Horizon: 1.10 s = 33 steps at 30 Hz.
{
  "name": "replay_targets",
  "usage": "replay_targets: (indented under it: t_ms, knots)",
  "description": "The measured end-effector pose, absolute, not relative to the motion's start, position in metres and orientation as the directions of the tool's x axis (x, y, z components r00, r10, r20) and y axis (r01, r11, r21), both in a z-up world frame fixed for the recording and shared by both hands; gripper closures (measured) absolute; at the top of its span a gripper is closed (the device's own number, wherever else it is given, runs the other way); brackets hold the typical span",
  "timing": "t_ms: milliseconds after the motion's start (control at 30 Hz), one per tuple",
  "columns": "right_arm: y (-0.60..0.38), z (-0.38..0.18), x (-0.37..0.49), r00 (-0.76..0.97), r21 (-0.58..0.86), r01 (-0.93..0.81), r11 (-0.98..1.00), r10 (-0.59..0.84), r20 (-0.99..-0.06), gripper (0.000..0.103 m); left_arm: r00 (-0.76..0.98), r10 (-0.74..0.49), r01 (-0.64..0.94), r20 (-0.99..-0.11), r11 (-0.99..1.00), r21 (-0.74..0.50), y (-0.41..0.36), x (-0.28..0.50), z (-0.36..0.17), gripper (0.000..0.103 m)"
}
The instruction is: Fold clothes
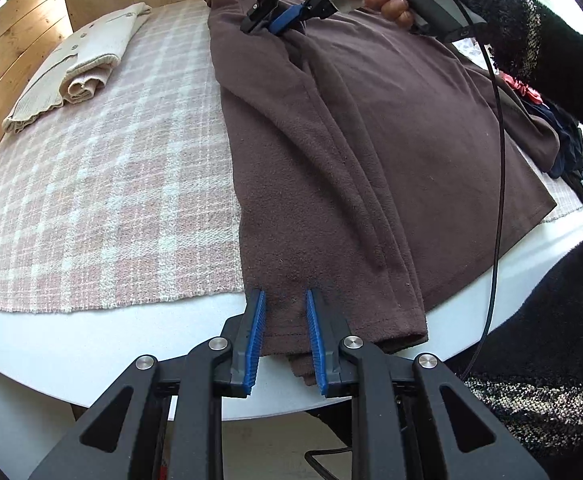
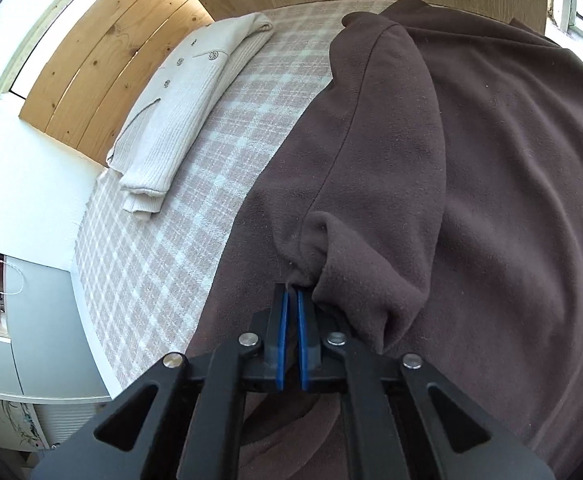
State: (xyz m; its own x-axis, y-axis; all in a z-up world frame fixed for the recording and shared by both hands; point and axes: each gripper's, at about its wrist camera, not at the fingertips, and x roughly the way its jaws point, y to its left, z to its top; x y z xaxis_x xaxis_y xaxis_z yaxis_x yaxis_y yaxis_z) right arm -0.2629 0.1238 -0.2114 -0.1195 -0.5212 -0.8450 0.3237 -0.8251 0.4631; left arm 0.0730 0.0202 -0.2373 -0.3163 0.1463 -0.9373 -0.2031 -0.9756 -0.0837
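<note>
At the table's [image 1: 91, 344] near edge, your left gripper [image 1: 286, 300] gapes around the brown fleece's [image 1: 331, 160] hem; your right gripper [image 2: 292, 294] pinches its bunched sleeve.

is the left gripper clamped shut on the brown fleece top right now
No, the left gripper is open, its blue pads apart either side of the brown fleece top's hem.
</note>
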Motion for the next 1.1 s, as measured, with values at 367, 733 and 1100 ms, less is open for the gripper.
replay_targets:
  t_ms: [367, 733, 1100]
  knots:
    - [0.158, -0.197, -0.253, -0.144, 0.429, 0.304, -0.851, -0.486, -0.862, 0.095, -0.381, 0.213, -0.122, -0.900, -0.976, -0.179, -0.010, 0.080, -0.214, 0.084]
    - [0.153, -0.194, -0.242, -0.129, 0.467, 0.347, -0.814, -0.534, -0.836, 0.097, -0.313, 0.242, -0.135, -0.918, -0.969, -0.209, 0.006, 0.076, -0.242, 0.097]
    - [0.150, -0.182, -0.252, -0.055, 0.419, 0.399, -0.816, -0.477, -0.877, 0.093, -0.334, 0.259, -0.048, -0.906, -0.965, -0.259, -0.012, 0.104, -0.240, 0.100]
